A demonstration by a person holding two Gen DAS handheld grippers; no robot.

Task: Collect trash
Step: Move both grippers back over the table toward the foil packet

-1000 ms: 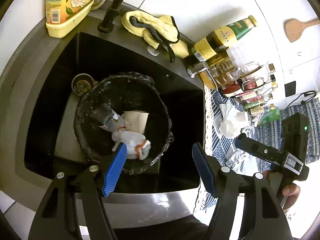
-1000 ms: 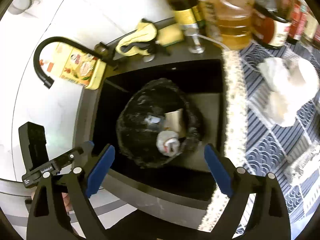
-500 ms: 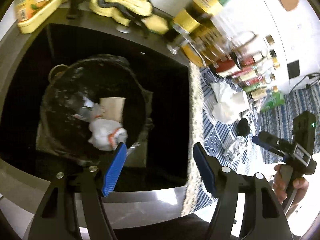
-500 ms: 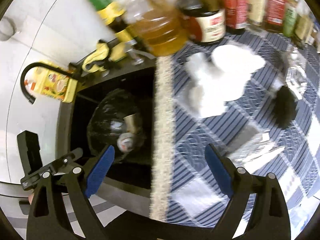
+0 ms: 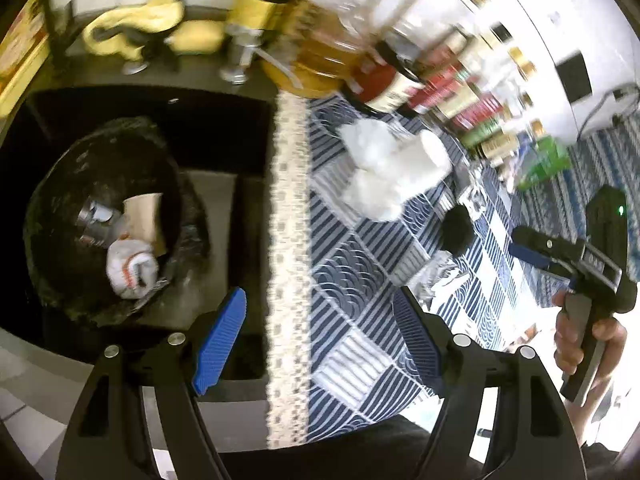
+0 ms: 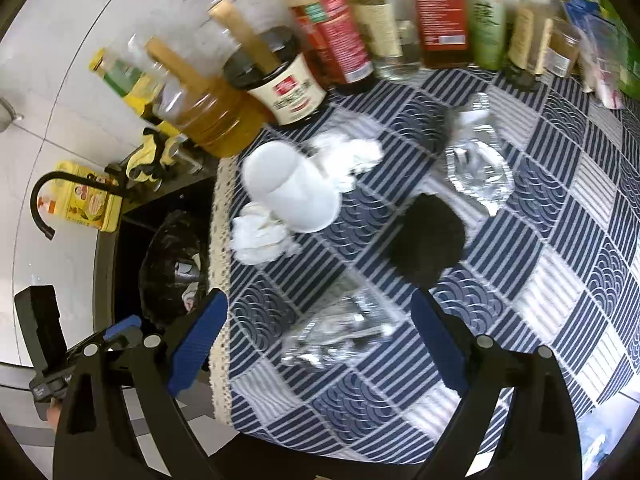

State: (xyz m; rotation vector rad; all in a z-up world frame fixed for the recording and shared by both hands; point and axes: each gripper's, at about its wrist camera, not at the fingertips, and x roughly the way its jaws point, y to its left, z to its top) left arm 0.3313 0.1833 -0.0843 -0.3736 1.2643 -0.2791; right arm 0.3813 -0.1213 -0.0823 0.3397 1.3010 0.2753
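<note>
A black trash bag (image 5: 100,216) sits in the dark sink (image 5: 216,128), holding a paper cup, a can and a crumpled white wrapper (image 5: 130,266). On the blue patterned cloth (image 6: 560,240) lie a white cup (image 6: 288,188) on its side, crumpled tissues (image 6: 260,236), a black wad (image 6: 428,240), and two crumpled clear plastic pieces (image 6: 340,332) (image 6: 476,160). My left gripper (image 5: 320,336) is open and empty over the sink's right edge. My right gripper (image 6: 320,340) is open and empty, above the near plastic piece.
Bottles and jars (image 6: 352,32) line the back of the cloth. An oil jug (image 6: 204,108) stands by the sink. Yellow gloves (image 5: 140,28), a black faucet (image 6: 52,196) and a yellow soap bottle (image 6: 88,204) sit behind the sink. The cloth's lace edge (image 5: 288,240) borders the sink.
Both grippers have swung right, from over the trash bag in the sink toward the cloth with the loose trash. Both stay open and empty.
</note>
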